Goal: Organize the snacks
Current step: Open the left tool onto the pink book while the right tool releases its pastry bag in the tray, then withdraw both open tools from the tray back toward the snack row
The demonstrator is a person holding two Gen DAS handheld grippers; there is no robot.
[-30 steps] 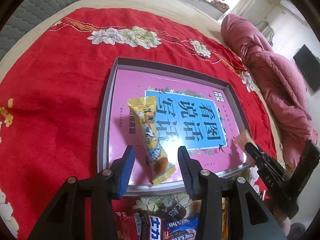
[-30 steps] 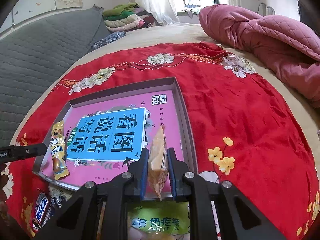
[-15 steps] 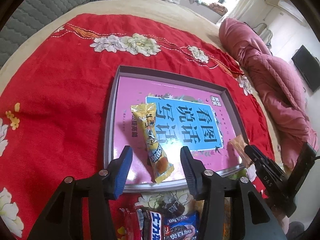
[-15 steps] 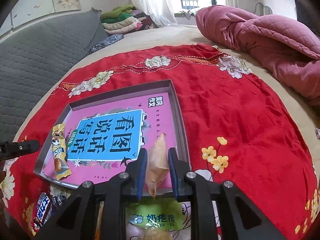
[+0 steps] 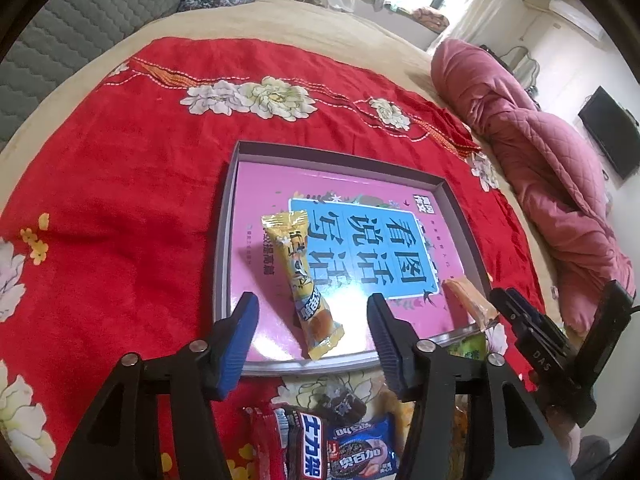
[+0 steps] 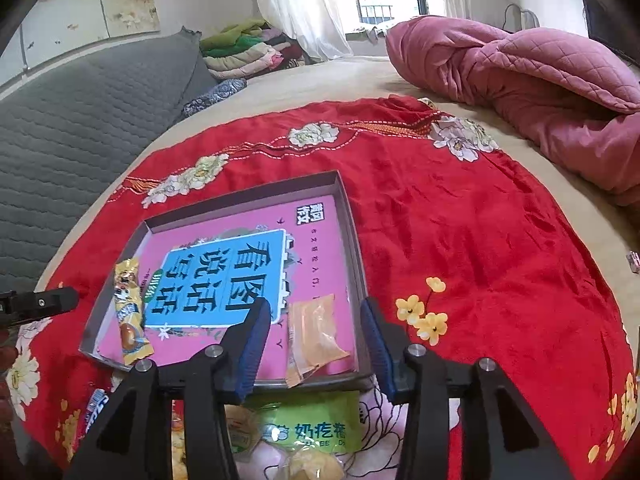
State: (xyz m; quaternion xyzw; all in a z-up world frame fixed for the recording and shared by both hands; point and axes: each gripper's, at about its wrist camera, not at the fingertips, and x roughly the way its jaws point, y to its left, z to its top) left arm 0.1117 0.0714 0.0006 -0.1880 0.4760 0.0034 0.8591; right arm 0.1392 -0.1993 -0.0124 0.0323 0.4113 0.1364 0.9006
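Shallow grey tray (image 5: 222,248) (image 6: 357,248) sits on a red flowered cloth (image 5: 120,184) (image 6: 480,232) spread over a bed. A pink book with a blue title panel (image 5: 360,252) (image 6: 224,276) lines the tray floor.

Left gripper (image 5: 312,338): jaws spread wide, nothing between them. It hovers over the near edge of the tray. The yellow snack bar (image 5: 302,280) (image 6: 128,316) lies flat in the tray, long axis running away from the camera; its near end falls in the gap between the two blue finger pads (image 5: 240,344), touching neither.

Right gripper (image 6: 312,344): jaws also wide apart, holding nothing. The orange packet (image 6: 316,336) (image 5: 470,302) lies flat in the near right corner of the tray, close to the right wall, directly between and just ahead of the fingers. Its lower tip reaches the tray's near rim. No contact with either finger that I can see.

The two snacks lie well apart, at opposite sides of the tray, the book title between them.

Outside the tray, on the cloth near the camera: a green bag (image 6: 316,428) just below the right gripper, and under the left gripper a cluster of loose wrappers, including a dark blue cookie pack (image 5: 360,448) and a black-and-blue bar (image 5: 310,452). A pink quilt (image 5: 540,168) (image 6: 520,68) is heaped at the far right of the bed.
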